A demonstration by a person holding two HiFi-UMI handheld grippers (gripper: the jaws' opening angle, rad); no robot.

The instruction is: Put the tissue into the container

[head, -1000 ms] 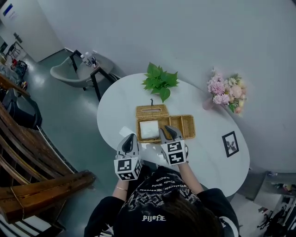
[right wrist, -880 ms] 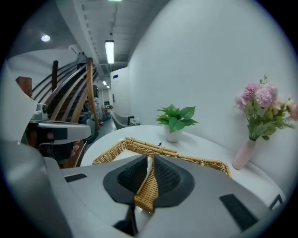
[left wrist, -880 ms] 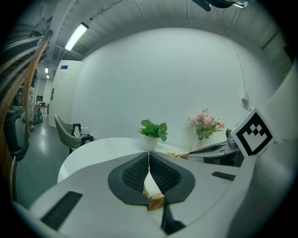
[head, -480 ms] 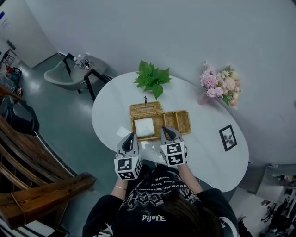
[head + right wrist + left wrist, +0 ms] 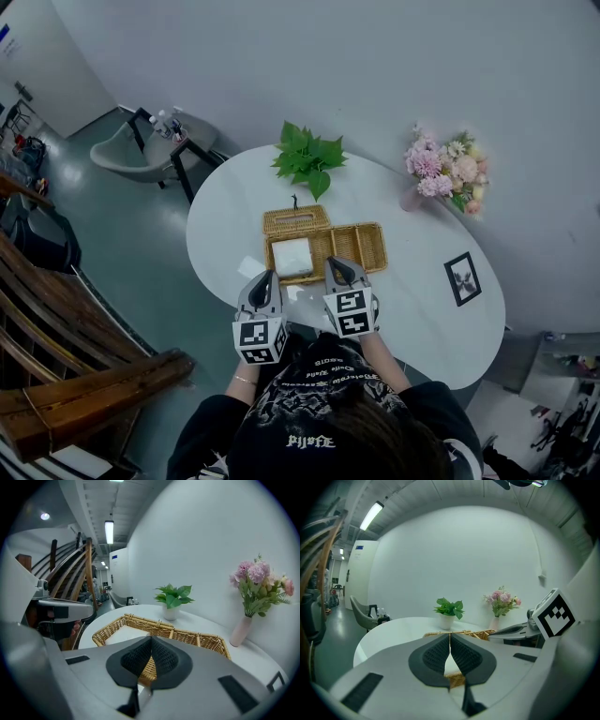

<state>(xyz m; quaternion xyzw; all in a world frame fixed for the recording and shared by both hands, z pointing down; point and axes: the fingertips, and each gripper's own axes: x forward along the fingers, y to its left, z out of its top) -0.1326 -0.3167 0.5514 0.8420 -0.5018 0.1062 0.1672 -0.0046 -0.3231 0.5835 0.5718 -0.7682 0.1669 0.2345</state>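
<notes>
A wicker container (image 5: 352,246) with several compartments lies on the white round table (image 5: 412,244). A folded white tissue (image 5: 292,256) rests in its left compartment. My left gripper (image 5: 263,276) hovers at the table's front edge, just left of the container, shut and holding nothing. My right gripper (image 5: 337,264) is shut and holding nothing too, with its tips at the container's near rim. In the right gripper view the shut jaws (image 5: 151,642) point at the container (image 5: 187,637) and the tissue (image 5: 123,636). The left gripper view shows shut jaws (image 5: 450,637) before the container (image 5: 480,633).
A wicker lid (image 5: 295,219) lies behind the container. A potted green plant (image 5: 307,157) stands at the table's far edge, a pink flower vase (image 5: 441,175) at the far right, and a small picture frame (image 5: 461,278) at the right. A grey chair (image 5: 131,150) stands beyond the table.
The head view shifted slightly over the first half second, then held still. Both grippers have stayed shut at the table's front edge, and the tissue has stayed in the container.
</notes>
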